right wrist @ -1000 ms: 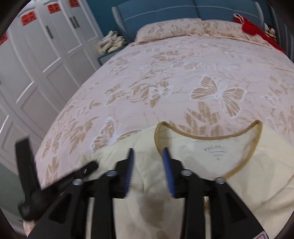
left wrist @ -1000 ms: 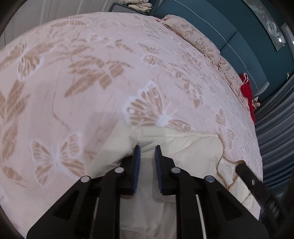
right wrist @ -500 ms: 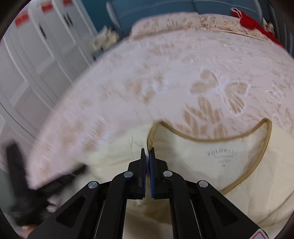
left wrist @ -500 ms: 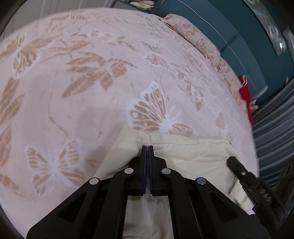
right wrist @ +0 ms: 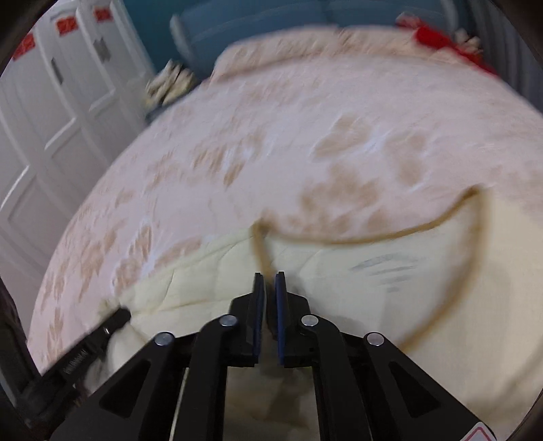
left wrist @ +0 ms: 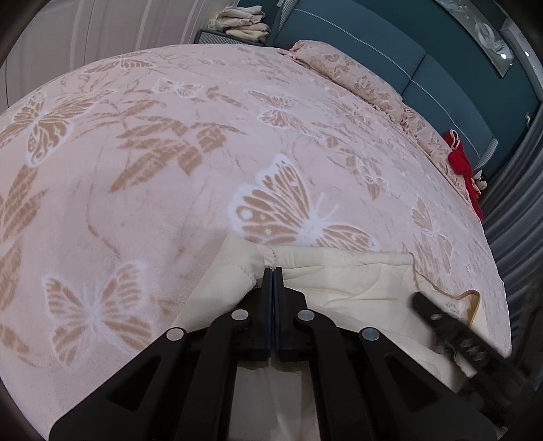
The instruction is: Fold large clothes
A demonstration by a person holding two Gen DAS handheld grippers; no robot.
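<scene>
A cream padded garment [left wrist: 342,274] with a brown-trimmed neckline lies on a pink butterfly bedspread [left wrist: 152,169]. My left gripper [left wrist: 273,269] is shut on the garment's shoulder edge, which puckers at its tips. In the right wrist view the same garment [right wrist: 356,281] shows its neckline trim [right wrist: 390,234] and a blurred label. My right gripper [right wrist: 268,276] is shut on the garment beside the left end of the collar, with cloth bunched between its pads. Each gripper appears at the edge of the other's view, the right one [left wrist: 451,336] and the left one [right wrist: 88,349].
A pillow [left wrist: 356,78] and a blue headboard [left wrist: 441,84] lie at the bed's far end, with a red item [left wrist: 461,163] near it. Folded cloths sit on a bedside table [left wrist: 241,23]. White cupboard doors [right wrist: 51,118] stand to the left of the bed.
Both grippers went from open to shut, each pinching the cream garment. The right wrist view is now blurred and the neckline has shifted rightward in it.
</scene>
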